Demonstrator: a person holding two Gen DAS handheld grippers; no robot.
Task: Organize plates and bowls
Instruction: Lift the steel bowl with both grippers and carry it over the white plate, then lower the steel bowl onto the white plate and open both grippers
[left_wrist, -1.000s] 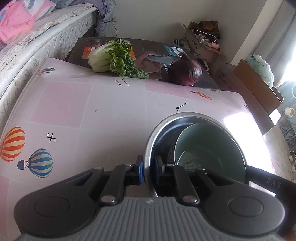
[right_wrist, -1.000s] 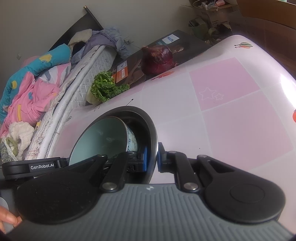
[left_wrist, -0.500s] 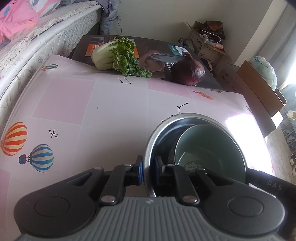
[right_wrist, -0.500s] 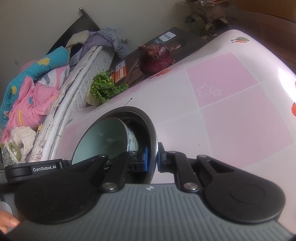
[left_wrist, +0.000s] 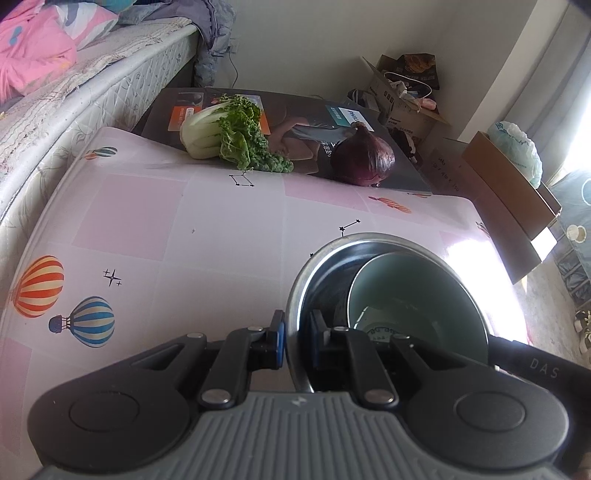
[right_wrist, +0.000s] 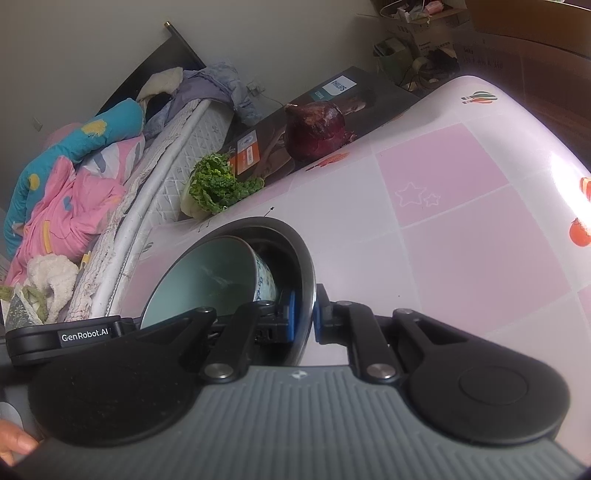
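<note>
A steel bowl is held above the pink table, with a pale green ceramic bowl leaning inside it. My left gripper is shut on the steel bowl's left rim. My right gripper is shut on the opposite rim of the steel bowl. The ceramic bowl shows there with a blue pattern on its outside. The other gripper's black body appears in each view.
The table has a pink cloth with balloon prints. A leafy cabbage and a red onion lie on a flat box at the far edge. A bed runs along the left. Cardboard boxes stand at the right.
Both grippers and the steel bowl have shifted slightly forward over the table toward the cabbage and onion. The grip on both rims is unchanged.
</note>
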